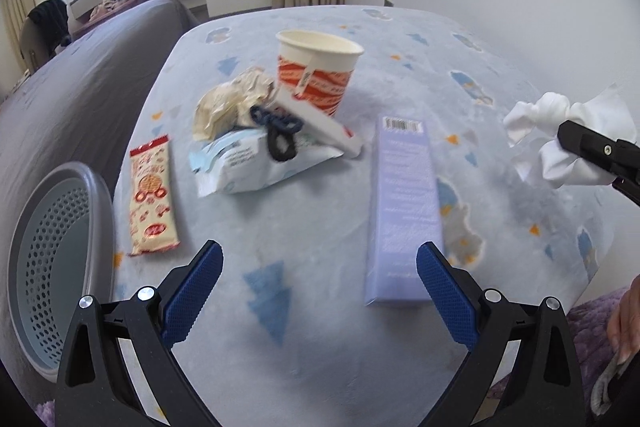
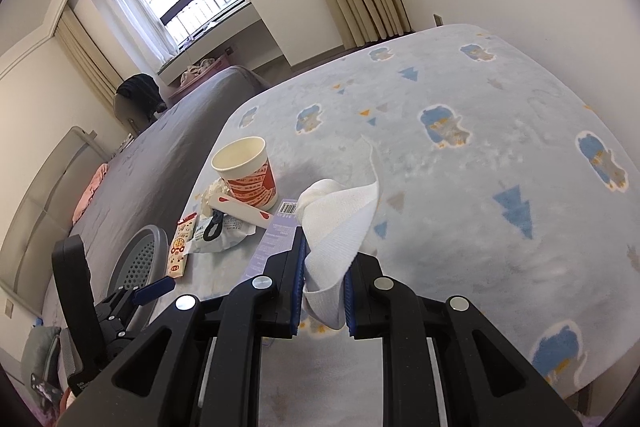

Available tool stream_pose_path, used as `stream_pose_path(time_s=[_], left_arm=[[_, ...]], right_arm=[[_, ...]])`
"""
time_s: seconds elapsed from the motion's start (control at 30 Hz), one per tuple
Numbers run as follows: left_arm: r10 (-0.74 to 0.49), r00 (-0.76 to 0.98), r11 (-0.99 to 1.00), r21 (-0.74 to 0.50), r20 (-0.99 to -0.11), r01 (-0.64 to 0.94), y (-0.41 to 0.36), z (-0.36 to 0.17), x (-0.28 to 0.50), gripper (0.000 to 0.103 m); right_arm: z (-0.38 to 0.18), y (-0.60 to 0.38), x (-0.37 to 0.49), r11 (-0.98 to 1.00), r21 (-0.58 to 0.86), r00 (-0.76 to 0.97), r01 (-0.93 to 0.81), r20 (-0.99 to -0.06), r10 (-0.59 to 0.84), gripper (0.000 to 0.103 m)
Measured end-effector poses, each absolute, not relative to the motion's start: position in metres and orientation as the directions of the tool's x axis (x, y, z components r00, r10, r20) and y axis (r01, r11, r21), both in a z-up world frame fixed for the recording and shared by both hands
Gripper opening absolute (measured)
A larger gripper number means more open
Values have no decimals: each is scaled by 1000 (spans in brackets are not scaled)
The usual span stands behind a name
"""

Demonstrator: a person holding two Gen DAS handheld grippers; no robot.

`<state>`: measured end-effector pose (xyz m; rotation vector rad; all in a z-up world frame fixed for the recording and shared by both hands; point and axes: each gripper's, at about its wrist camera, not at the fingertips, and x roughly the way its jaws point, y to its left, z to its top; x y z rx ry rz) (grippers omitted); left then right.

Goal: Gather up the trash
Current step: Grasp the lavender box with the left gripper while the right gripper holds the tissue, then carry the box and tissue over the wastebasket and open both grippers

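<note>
Trash lies on a pale blue patterned bed cover (image 1: 320, 327): a red-and-white paper cup (image 1: 316, 71), a crumpled wrapper (image 1: 228, 99), a white-and-blue pouch (image 1: 256, 163) with a dark hair clip (image 1: 276, 131) on it, a red snack packet (image 1: 152, 195) and a lilac box (image 1: 404, 207). My left gripper (image 1: 320, 291) is open and empty above the cover, near the box's near end. My right gripper (image 2: 322, 291) is shut on a crumpled white tissue (image 2: 340, 223), held above the cover; it also shows at the right of the left wrist view (image 1: 560, 131).
A grey perforated bin (image 1: 52, 267) stands at the left beside the bed; it also shows in the right wrist view (image 2: 140, 259). A grey bed (image 1: 80, 87) lies beyond it. A window and curtains are at the back.
</note>
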<state>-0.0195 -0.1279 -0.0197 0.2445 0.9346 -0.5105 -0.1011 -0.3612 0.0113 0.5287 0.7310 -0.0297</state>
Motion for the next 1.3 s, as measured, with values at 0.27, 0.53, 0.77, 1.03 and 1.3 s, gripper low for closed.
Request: stream_pose_path(time_s=[0.27, 0.53, 0.77, 1.03, 1.3], left_arm=[[-304, 467, 832, 8, -830, 555, -172, -36, -10, 96], [-285, 425, 833, -3, -859, 553, -195, -60, 1, 94], [-297, 404, 835, -30, -865, 550, -198, -64, 7, 62], [-331, 404, 835, -66, -853, 546, -182, -52, -1, 42], [-338, 477, 864, -66, -811, 500, -134, -17, -14, 42]], right_arm=[[13, -370, -106, 863, 453, 758, 224, -637, 138, 16], [14, -373, -108, 858, 460, 760, 229, -636, 138, 16], [14, -372, -109, 862, 456, 757, 222, -638, 142, 16], [12, -364, -104, 871, 439, 746, 220, -651, 140, 16], [9, -341, -88, 888, 423, 727, 180, -666, 170, 16]])
